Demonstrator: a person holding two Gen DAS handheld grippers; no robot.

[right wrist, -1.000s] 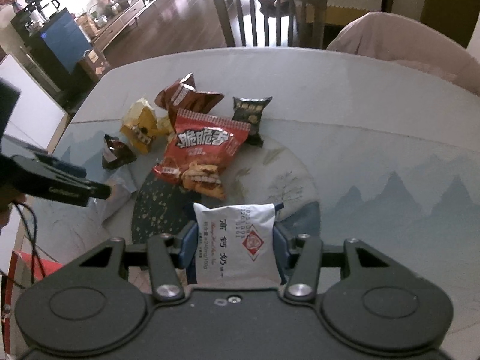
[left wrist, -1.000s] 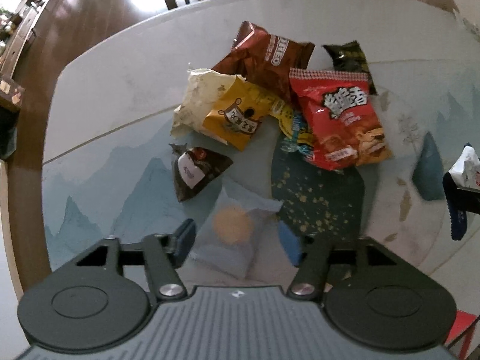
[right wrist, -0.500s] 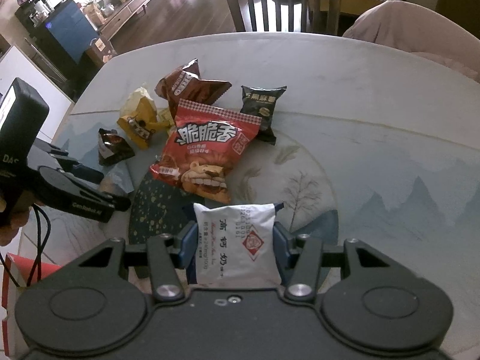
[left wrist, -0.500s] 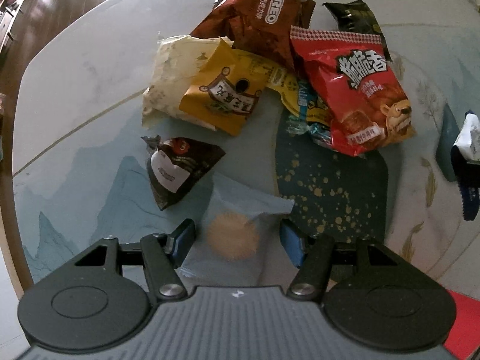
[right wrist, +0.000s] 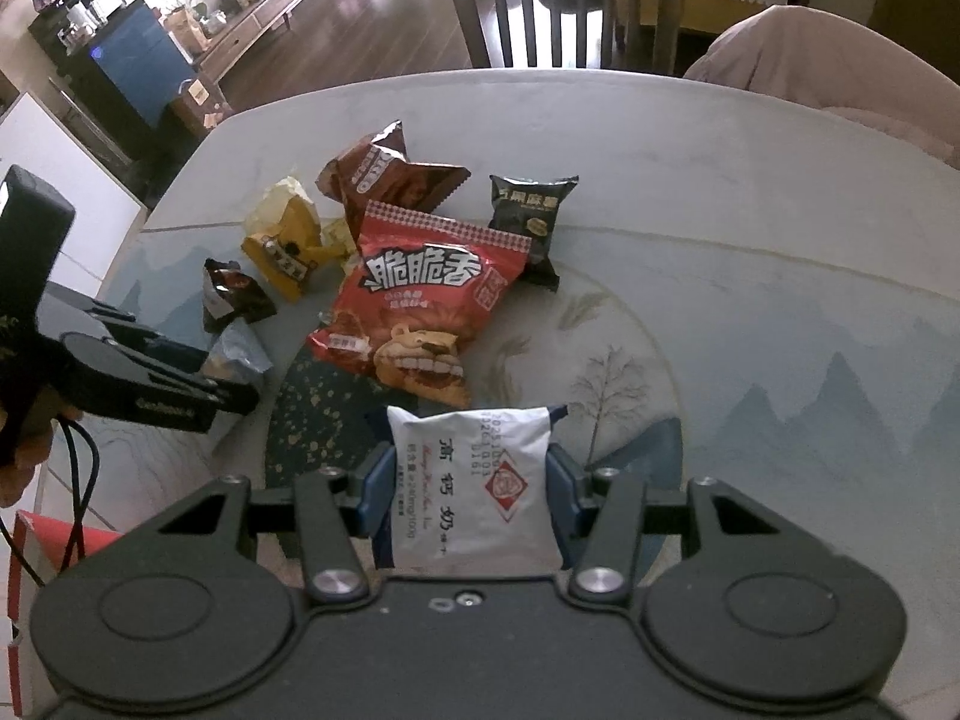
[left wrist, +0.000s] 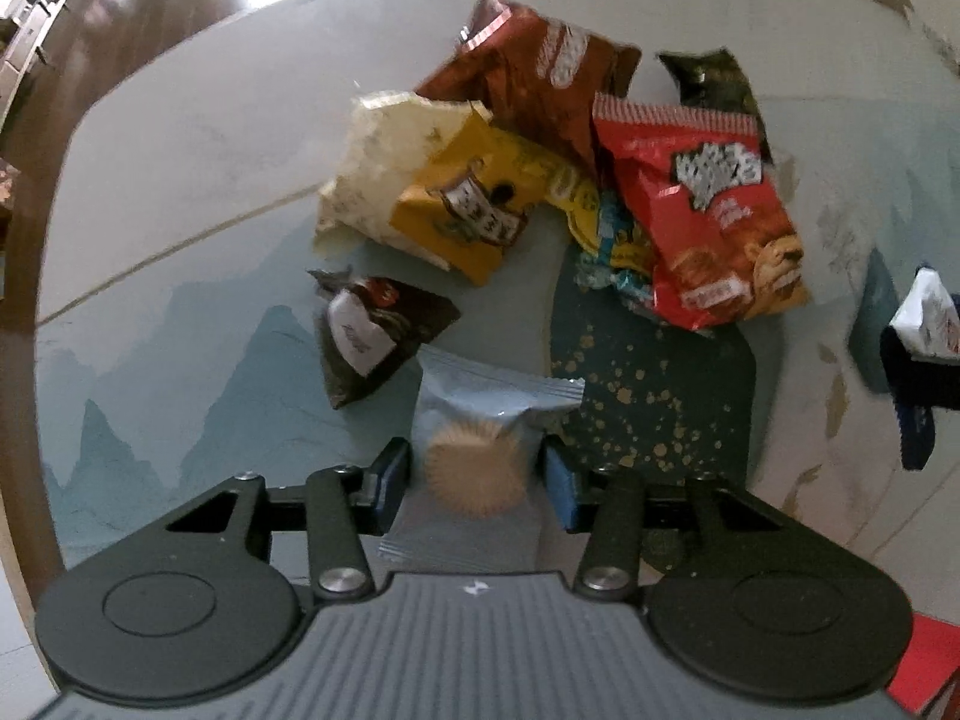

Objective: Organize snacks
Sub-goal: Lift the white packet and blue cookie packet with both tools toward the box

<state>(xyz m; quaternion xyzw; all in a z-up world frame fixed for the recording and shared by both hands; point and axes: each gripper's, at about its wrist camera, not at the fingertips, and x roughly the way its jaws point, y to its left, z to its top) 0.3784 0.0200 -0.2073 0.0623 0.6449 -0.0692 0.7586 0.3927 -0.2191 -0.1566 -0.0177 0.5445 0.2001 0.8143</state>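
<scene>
My left gripper (left wrist: 477,483) is shut on a pale blue biscuit packet (left wrist: 480,420), its pads pressing both sides. My right gripper (right wrist: 468,492) is shut on a white milk pouch (right wrist: 474,480) with red and black print, held above the table. A snack pile lies beyond: a red chip bag (left wrist: 708,210) (right wrist: 432,294), a brown cookie bag (left wrist: 534,78) (right wrist: 390,180), a yellow packet (left wrist: 474,210) (right wrist: 288,240), a cream packet (left wrist: 378,162), a black packet (left wrist: 714,84) (right wrist: 531,210), and a dark triangular packet (left wrist: 372,330) (right wrist: 231,297). The left gripper also shows in the right wrist view (right wrist: 198,384).
The table (right wrist: 750,180) is round with a pale blue mountain print. A dark wooden chair (right wrist: 558,6) and a pink-covered seat (right wrist: 840,72) stand at its far edge. A red box (right wrist: 36,546) sits low at the left, beyond the table edge.
My left gripper's jaws have closed in onto the blue biscuit packet, and the view has pulled back a little from the pile. My right gripper still holds the white pouch, shifted slightly.
</scene>
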